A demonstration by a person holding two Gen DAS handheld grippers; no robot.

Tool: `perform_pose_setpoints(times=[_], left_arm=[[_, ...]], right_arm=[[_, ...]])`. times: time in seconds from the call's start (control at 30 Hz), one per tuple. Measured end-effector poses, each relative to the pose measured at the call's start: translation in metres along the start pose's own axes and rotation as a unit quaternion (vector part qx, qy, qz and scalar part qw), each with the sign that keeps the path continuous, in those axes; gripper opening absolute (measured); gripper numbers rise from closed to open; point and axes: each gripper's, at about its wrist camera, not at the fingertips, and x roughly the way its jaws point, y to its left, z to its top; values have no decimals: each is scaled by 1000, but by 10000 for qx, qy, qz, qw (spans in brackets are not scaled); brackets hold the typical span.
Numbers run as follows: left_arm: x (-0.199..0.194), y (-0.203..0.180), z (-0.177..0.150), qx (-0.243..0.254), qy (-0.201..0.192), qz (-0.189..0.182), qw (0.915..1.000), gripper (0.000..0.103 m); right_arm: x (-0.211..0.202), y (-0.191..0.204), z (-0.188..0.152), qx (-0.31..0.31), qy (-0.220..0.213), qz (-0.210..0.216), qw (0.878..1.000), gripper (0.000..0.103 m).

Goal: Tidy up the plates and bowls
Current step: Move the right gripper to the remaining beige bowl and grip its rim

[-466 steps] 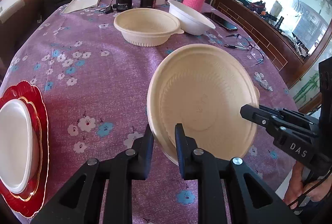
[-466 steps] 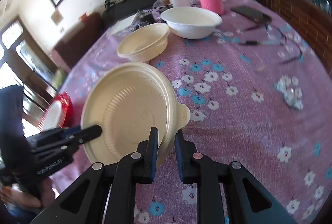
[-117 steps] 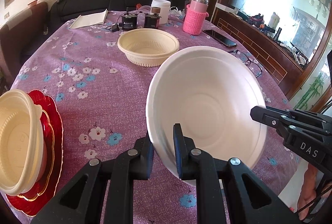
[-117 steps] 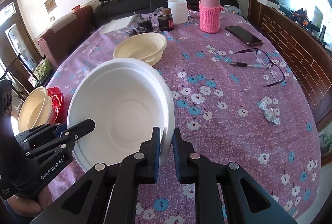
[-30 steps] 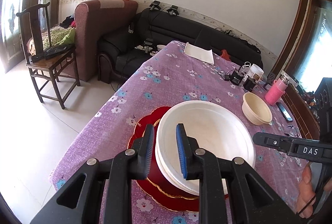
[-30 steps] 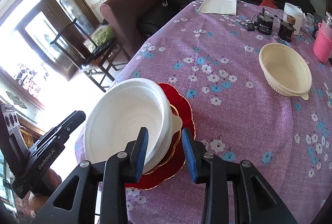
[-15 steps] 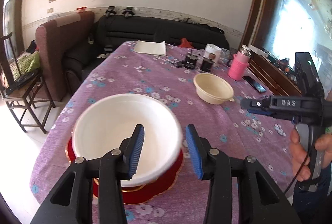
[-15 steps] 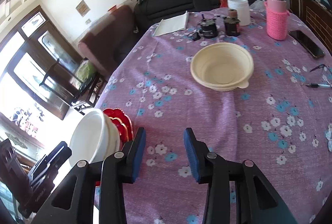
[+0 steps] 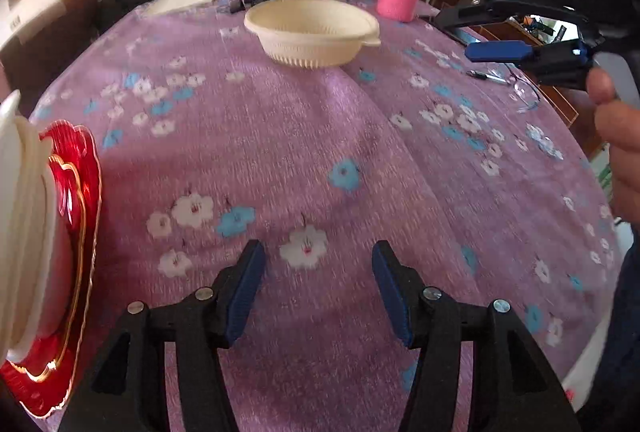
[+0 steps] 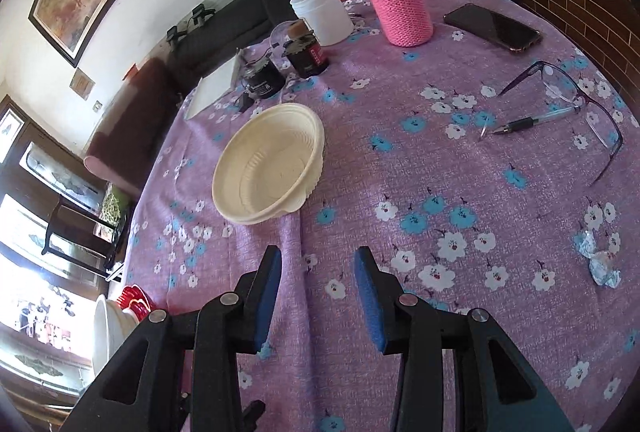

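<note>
A cream bowl [image 9: 312, 32] stands alone on the far side of the purple flowered table; it also shows in the right wrist view [image 10: 270, 168]. A stack of white and cream bowls [image 9: 24, 224] sits on a red plate [image 9: 76, 232] at the left edge, and shows small in the right wrist view [image 10: 108, 328]. My left gripper [image 9: 318, 264] is open and empty low over the cloth. My right gripper [image 10: 316, 264] is open and empty, just short of the cream bowl; it shows at the upper right in the left wrist view [image 9: 500, 50].
A pink bottle [image 10: 398, 4], a white jar [image 10: 322, 14], two dark jars [image 10: 306, 52], a phone [image 10: 492, 26], glasses [image 10: 576, 100], a pen [image 10: 528, 122] and crumpled foil [image 10: 598, 260] lie on the far and right parts of the table. A sofa and chairs stand beyond.
Both grippers have swung away from the stack on the red plate toward the cream bowl. Both have opened wider. The white bowl stays on the stack.
</note>
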Motion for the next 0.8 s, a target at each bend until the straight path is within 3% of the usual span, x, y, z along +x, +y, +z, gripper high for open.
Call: perform_pose_setpoints(times=[0.13, 0.47, 0.57, 0.8], left_arm=[[1, -2, -2, 103, -91, 96, 9999, 57], [2, 1, 0, 32, -126, -105, 9999, 60], [2, 2, 0, 17, -132, -134, 9998, 60], [2, 3, 0, 0, -138, -160, 9998, 61]], right_arm=[[19, 3, 20, 63, 20, -31, 10000, 41], [88, 7, 52, 573, 390, -64, 9976, 41], [102, 7, 51, 662, 544, 2, 9963, 21], [90, 4, 42, 405, 725, -53, 9965, 12]])
